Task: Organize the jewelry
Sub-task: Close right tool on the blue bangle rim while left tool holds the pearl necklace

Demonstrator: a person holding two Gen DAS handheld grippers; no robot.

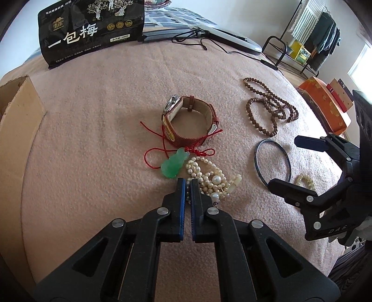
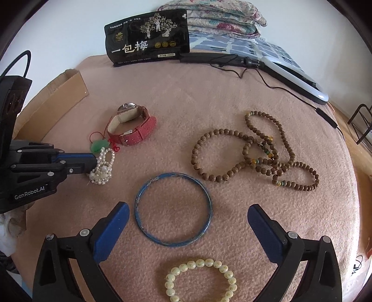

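Observation:
On a pink blanket lie a pearl necklace (image 1: 209, 178) (image 2: 103, 168), a green jade pendant (image 1: 173, 166) (image 2: 99, 144) on red cord, a red-strap watch (image 1: 188, 118) (image 2: 131, 125), brown bead strands (image 1: 269, 111) (image 2: 255, 151), a blue bangle (image 1: 273, 161) (image 2: 173, 209) and a cream bead bracelet (image 2: 201, 278) (image 1: 305, 180). My left gripper (image 1: 187, 183) (image 2: 93, 163) is nearly closed, its tips at the pearl pile's edge; whether it pinches pearls is unclear. My right gripper (image 2: 188, 216) (image 1: 288, 160) is open, straddling the bangle and cream bracelet.
A cardboard box (image 1: 16, 130) (image 2: 60, 97) stands at the left. A black snack bag (image 1: 90, 30) (image 2: 146, 44), a flat white device with cables (image 2: 295, 76) and folded quilts (image 2: 214, 18) lie at the back. An orange box (image 1: 325, 104) sits at the right.

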